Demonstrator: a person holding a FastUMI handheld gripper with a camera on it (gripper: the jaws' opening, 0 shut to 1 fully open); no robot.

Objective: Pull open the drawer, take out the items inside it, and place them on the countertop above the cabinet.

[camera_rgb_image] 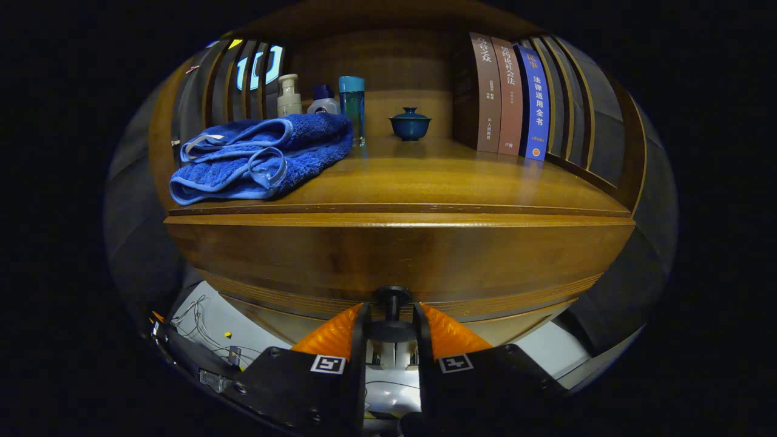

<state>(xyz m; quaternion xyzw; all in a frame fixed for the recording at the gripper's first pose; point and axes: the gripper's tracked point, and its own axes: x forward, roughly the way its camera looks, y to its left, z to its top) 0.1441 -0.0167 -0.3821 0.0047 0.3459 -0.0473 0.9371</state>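
A: Where's the gripper [392, 321] now?

B: Clenched on the knob [392, 298] — a finger pressing on each side of its stem, low on the drawer [400, 255] front, just under the tabletop [437, 176].

A: And the drawer?

B: It looks closed or barely started; I can't see inside, so the items are hidden. Its front runs crosswise, long axis side to side, and the knob points straight out at the camera, so the pull should come straight back.

A: What could go wrong?

B: The stem is thin and round. I'd guess a skewed or upward pull could let the fingers slide off the cap, or rack the drawer in its runners. A hard yank might also shake the cabinet and upset the bottles [322, 97] and the lidded cup [410, 124] — they stand upright beyond the towel [261, 158], with the books [510, 94] alongside.
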